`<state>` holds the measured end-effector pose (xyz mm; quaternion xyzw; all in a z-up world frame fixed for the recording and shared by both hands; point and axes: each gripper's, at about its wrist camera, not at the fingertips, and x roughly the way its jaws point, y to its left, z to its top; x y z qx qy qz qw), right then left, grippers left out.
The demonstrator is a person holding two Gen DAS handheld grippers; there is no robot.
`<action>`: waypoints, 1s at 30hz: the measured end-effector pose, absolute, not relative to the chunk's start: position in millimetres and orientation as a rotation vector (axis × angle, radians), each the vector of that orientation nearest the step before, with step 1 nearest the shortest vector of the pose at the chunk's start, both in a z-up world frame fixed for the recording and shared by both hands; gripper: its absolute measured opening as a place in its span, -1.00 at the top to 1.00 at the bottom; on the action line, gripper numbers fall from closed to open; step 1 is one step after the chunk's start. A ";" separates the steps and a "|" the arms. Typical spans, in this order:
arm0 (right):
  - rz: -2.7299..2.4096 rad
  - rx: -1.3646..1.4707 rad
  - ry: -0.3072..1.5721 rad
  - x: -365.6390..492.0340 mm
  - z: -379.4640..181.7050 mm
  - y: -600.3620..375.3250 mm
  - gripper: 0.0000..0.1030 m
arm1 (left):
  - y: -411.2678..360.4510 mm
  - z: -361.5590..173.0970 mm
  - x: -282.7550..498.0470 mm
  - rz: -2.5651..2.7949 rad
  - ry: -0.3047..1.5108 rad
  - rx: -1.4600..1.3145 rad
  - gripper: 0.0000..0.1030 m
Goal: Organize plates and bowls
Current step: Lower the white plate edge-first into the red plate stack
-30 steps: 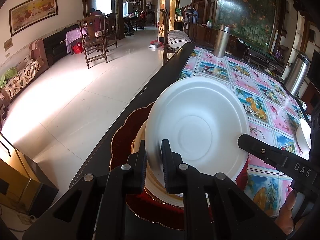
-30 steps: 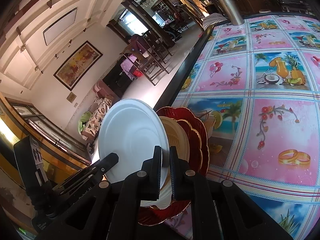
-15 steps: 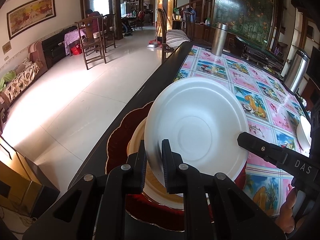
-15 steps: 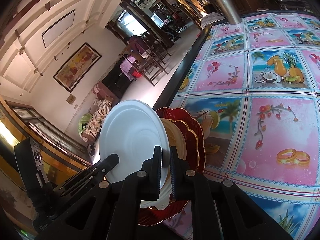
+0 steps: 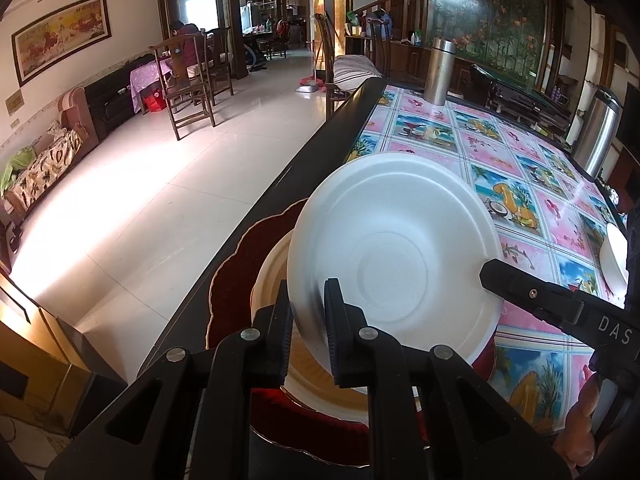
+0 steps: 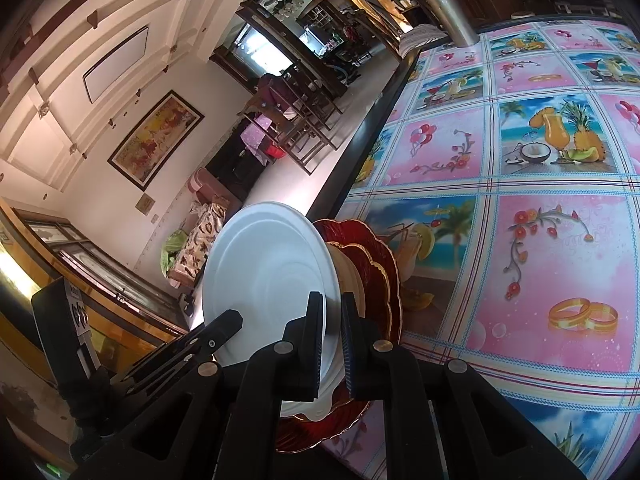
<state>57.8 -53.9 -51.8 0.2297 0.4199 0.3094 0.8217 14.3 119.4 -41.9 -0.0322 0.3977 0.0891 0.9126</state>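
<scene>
White bowl held tilted over the plate stack at the counter's edge.

The white bowl (image 5: 394, 256) is clamped at its rim by both the left gripper (image 5: 306, 332) and right gripper (image 6: 331, 338), jaws closed on it, above the cream plate (image 5: 272, 280) and red scalloped plate (image 5: 244, 264). Judged step: stacking; next, level it, lower it, then release.

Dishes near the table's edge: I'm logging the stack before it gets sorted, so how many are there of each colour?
White dish, held by both grippers: 1
Cream dish beneath it: 1
Red scalloped plates with gold rims: 2
White dish further along the table: 1
Total: 5
</scene>
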 end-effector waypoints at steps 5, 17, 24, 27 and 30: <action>0.663 0.497 0.895 56.6 -52.5 -55.2 0.80 | 117.1 -42.8 15.5 0.188 0.821 -0.057 0.74; 0.666 0.509 0.898 55.0 -53.4 -56.0 0.79 | 114.5 -43.9 16.5 0.197 0.828 -0.042 0.74; 0.666 0.517 0.902 54.2 -54.5 -55.7 0.78 | 113.1 -44.2 15.3 0.198 0.831 -0.029 0.74; 0.665 0.518 0.899 53.8 -54.7 -55.9 0.78 | 113.2 -44.1 15.3 0.198 0.834 -0.026 0.73; 0.664 0.516 0.902 53.8 -55.3 -55.6 0.78 | 113.4 -43.4 14.7 0.198 0.834 -0.026 0.73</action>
